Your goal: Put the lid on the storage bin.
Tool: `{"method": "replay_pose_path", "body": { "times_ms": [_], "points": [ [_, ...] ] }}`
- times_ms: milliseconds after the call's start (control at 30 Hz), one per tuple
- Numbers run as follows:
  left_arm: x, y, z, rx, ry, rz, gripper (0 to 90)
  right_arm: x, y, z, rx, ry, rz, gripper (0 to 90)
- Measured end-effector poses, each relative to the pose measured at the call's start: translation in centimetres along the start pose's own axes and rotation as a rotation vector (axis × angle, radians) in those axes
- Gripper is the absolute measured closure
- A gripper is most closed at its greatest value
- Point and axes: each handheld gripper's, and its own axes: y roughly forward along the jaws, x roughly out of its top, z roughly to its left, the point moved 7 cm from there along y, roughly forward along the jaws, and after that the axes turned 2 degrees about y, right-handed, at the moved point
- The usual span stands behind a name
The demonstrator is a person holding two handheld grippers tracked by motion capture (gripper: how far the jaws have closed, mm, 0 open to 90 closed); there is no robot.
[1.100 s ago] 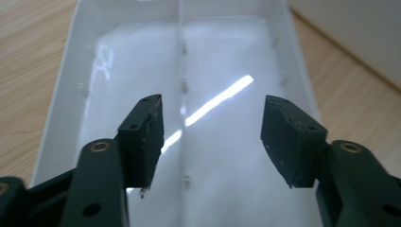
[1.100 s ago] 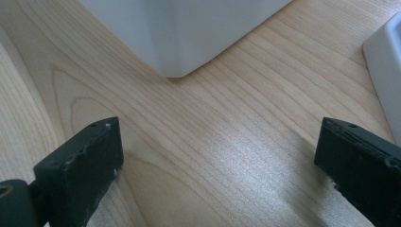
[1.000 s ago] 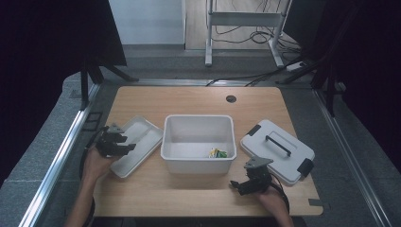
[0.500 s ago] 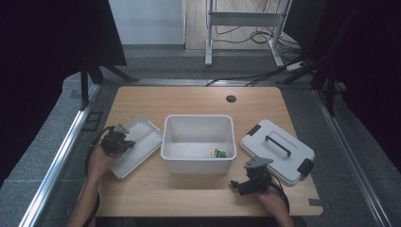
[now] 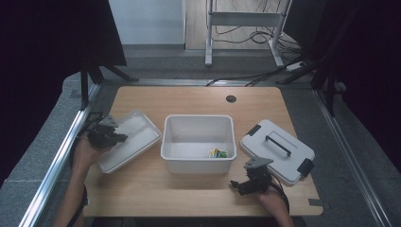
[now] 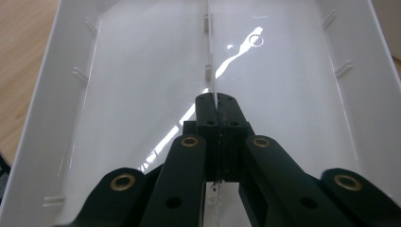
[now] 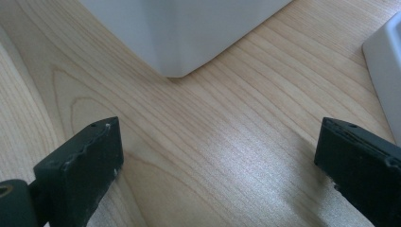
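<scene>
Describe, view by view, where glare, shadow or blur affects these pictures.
High view: dark surroundings, evenly lit table. Left gripper view: bright glare streaks on the white tray; the near jaws look soft. Right gripper view: pale sheen on the wood, blurred jaws at the edges.

So the white tray (image 5: pixel 130 137) is the thing in hand here: a shallow rectangular plastic one, glossy inside, with low sloped walls and little moulded ribs along the long sides. It sits at the left of the worktop (image 5: pixel 198 101), turned at an angle, just beside the left wall of the deep white bin (image 5: pixel 198 142). Its near left edge looks lifted a bit off the wood, though from the high view it's hard to be sure. The left hand-held gripper (image 6: pixel 217 111) is clamped tight on a thin upright divider or rim running down the tray's middle in the left gripper view. Nothing is lying inside it.
</scene>
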Motion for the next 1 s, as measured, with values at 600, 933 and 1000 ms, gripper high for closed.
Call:
{"method": "replay_pose_path", "body": {
  "times_ms": [600, 933, 1000],
  "points": [
    [2.9, -5.9, -0.3, -0.162, 0.197, -0.071, 89.3, 0.0, 0.0, 0.0, -0.002, 0.000, 0.002, 1.5],
    [6.3, -7.3, -1.8, -0.232, 0.296, -0.140, 89.3, 0.0, 0.0, 0.0, -0.002, 0.002, 0.001, 1.5],
    [7.1, -7.3, -2.2, -0.246, 0.319, -0.142, 89.3, 0.0, 0.0, 0.0, -0.002, 0.002, 0.001, 1.5]
  ]
}}
